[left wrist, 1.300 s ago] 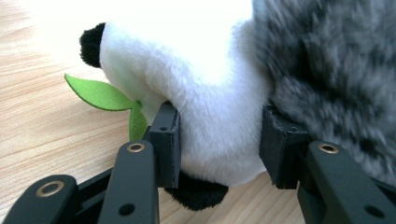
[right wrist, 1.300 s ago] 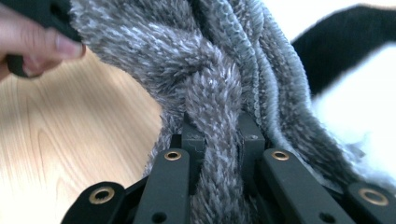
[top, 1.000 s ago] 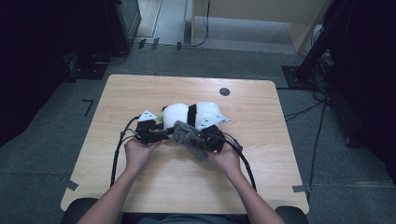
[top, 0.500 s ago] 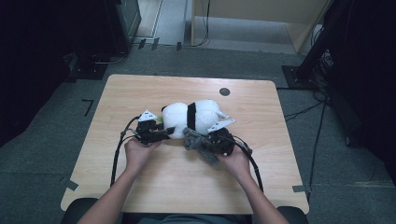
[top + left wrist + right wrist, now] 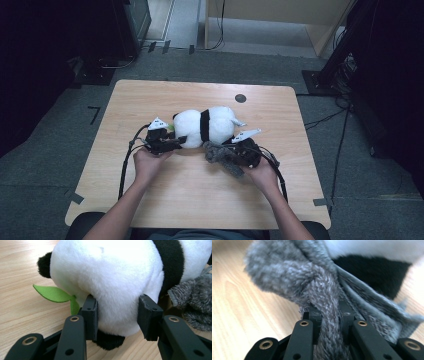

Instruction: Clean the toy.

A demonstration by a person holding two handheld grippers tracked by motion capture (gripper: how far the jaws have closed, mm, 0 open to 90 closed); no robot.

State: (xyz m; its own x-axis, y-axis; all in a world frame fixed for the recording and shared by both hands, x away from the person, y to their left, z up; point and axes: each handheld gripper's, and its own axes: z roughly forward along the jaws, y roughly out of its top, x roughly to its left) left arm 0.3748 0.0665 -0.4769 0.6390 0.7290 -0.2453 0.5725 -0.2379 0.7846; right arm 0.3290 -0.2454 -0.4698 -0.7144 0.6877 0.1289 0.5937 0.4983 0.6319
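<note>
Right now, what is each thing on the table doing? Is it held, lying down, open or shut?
Panda toy: lying on its side on the table, squeezed at one end.
Grey fuzzy cloth: bunched beside the panda, pinched.
Green felt leaf: flat on the table, sticking out from under the panda.
Left hand-held gripper: shut on the panda toy.
Right hand-held gripper: shut on the grey fuzzy cloth.
Table: bare wood.

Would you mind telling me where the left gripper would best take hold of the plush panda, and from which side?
I would grip the plush panda at its rounded white end beside the green leaf, coming in level from the person's side, as the left gripper does now. That bulge is soft and narrow enough to fit between the pads, and the toy lies on its side on the table, which probably leaves this end open.
</note>
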